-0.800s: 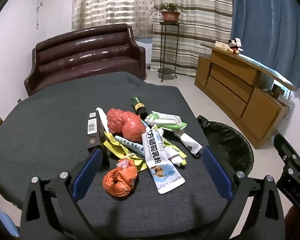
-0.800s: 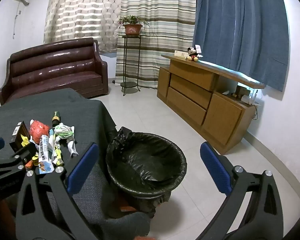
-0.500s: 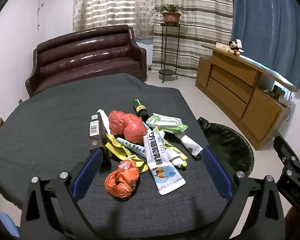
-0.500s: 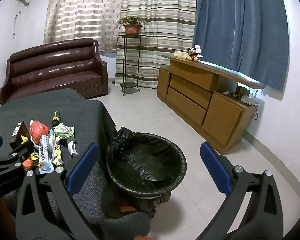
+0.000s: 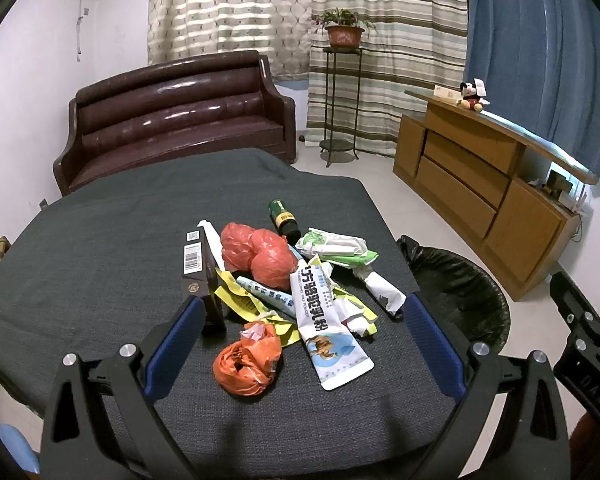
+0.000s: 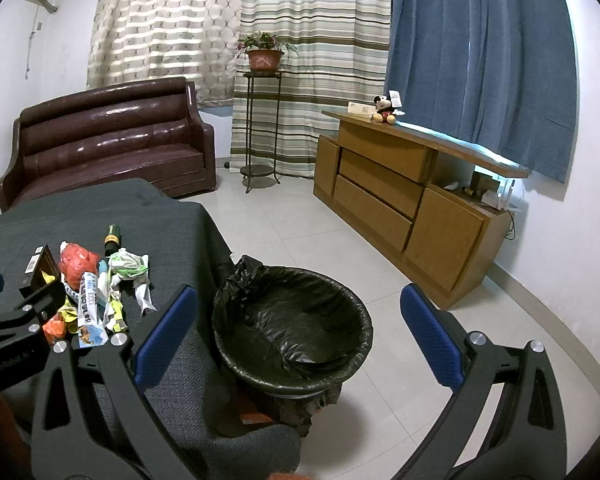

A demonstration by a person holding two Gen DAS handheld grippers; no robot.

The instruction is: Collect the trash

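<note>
A pile of trash lies on the dark round table (image 5: 100, 240): an orange crumpled bag (image 5: 248, 362), a red bag (image 5: 260, 254), a white and blue pouch (image 5: 324, 328), a dark box (image 5: 200, 276), a green bottle (image 5: 283, 218) and wrappers. My left gripper (image 5: 300, 336) is open and empty, just above the near side of the pile. My right gripper (image 6: 296, 328) is open and empty, above the black-lined trash bin (image 6: 296, 332) on the floor beside the table. The bin (image 5: 456, 292) also shows in the left wrist view.
A brown sofa (image 5: 172, 116) stands behind the table. A wooden sideboard (image 6: 412, 196) runs along the right wall. A plant stand (image 6: 260, 128) is by the curtains. Tiled floor (image 6: 300, 232) lies between the bin and the sideboard.
My left gripper has risen slightly and drifted back; the pile sits a little lower in view. The right gripper has barely moved.
</note>
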